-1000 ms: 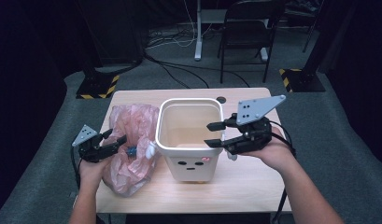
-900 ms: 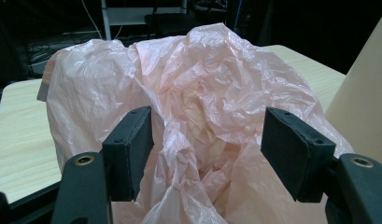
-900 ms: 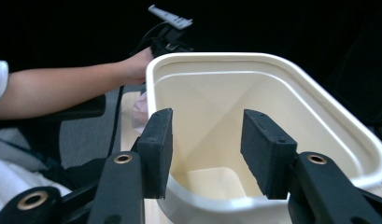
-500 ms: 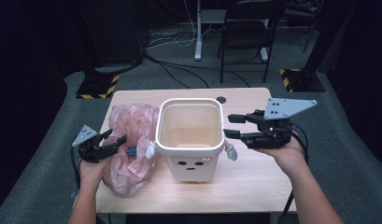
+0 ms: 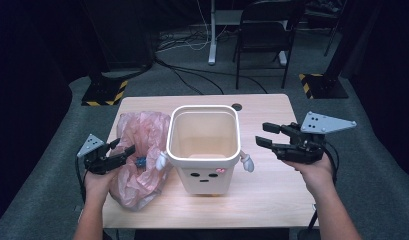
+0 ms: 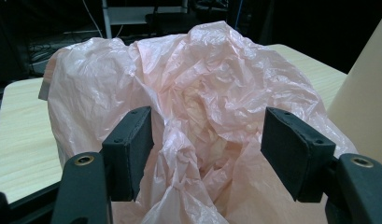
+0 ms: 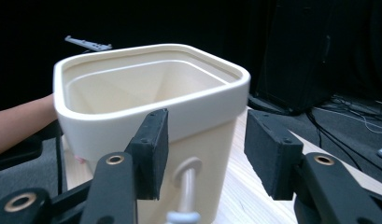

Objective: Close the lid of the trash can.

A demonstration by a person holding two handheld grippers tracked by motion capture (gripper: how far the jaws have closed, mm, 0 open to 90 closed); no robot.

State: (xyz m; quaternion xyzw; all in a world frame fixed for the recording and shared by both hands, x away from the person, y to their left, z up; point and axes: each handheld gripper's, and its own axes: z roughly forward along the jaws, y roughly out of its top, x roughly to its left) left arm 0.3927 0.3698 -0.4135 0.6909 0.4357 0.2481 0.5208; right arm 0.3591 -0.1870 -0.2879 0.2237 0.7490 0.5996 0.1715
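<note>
Nearby, pink bag (image 5: pixel 142 160) beside cream bin (image 5: pixel 204 150) (chair (image 5: pixel 264 37) behind)

Dim room: grey carpet floor (image 5: pixel 52 150), black folding chair (image 5: pixel 264 30), cables (image 5: pixel 192 82), hazard-striped bases (image 5: pixel 104 92), light wooden bench (image 5: pixel 272 115).

In your left gripper view, the crumpled pink plastic bag (image 6: pixel 198 107) runs off the bottom edge, and the cream plastic bin (image 6: pixel 366 112) is cut off at right. The bag half hides a small blue item (image 5: pixel 140 162), too small to identify.
</note>
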